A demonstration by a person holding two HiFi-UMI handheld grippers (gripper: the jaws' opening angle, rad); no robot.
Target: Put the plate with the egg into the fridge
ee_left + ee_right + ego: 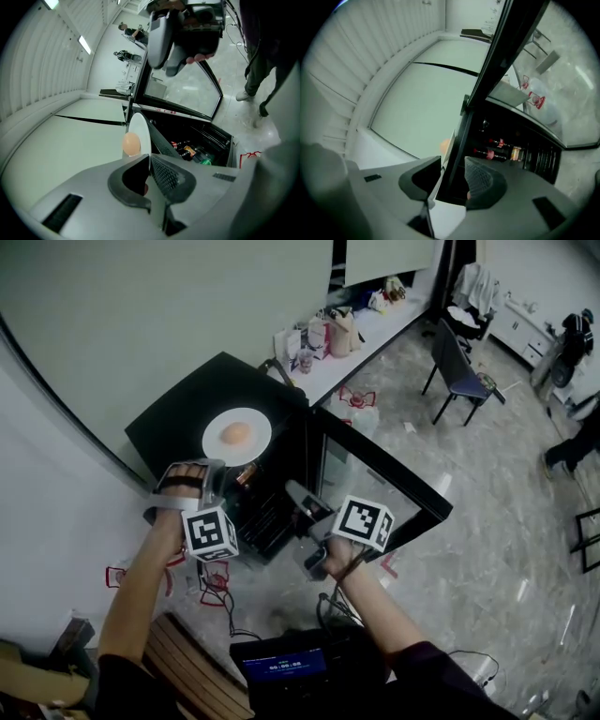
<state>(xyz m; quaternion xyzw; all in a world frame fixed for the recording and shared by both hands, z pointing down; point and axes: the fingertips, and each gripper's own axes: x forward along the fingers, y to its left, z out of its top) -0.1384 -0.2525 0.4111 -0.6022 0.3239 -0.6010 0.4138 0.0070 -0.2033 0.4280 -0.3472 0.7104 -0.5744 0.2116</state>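
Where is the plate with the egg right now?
In the head view the plate is left of centre, over the top of the black fridge, left of its open glass door, its near rim pinched in the left claw.

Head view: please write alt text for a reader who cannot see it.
The left gripper holds the rim of a white plate with an egg on top of a small black fridge. The fridge's glass door stands open, and the right gripper is at the opening.
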